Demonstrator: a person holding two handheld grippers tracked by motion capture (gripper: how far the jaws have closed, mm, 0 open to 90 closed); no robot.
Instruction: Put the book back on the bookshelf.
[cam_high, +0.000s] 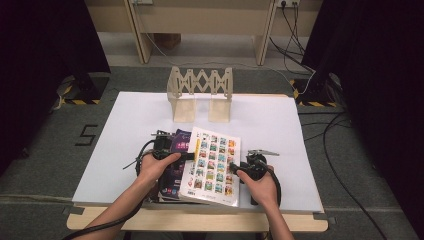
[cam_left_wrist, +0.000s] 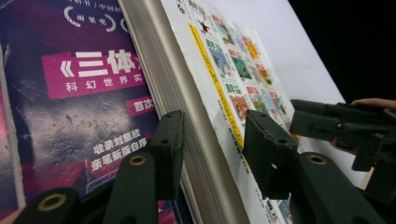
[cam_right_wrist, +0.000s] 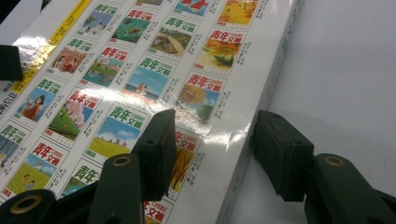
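Two grippers flank a thick white book with a grid of small colour pictures on its cover (cam_high: 212, 166), which lies tilted on a purple book (cam_high: 176, 156) at the table's (cam_high: 280, 125) six o'clock edge. The left gripper (cam_high: 186, 156), jaws wide, straddles its page edge at nine o'clock. The right gripper (cam_high: 234, 166), jaws wide, straddles its spine at three o'clock. Bare white table stretches toward twelve o'clock, up to a wooden folding rack (cam_high: 200, 93).

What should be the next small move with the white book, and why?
Probably close both grippers on the white book before lifting. The left gripper straddles its page edge, jaws apart; the right gripper straddles its spine edge, also open. The book tilts on the purple book, so nothing grips it yet.
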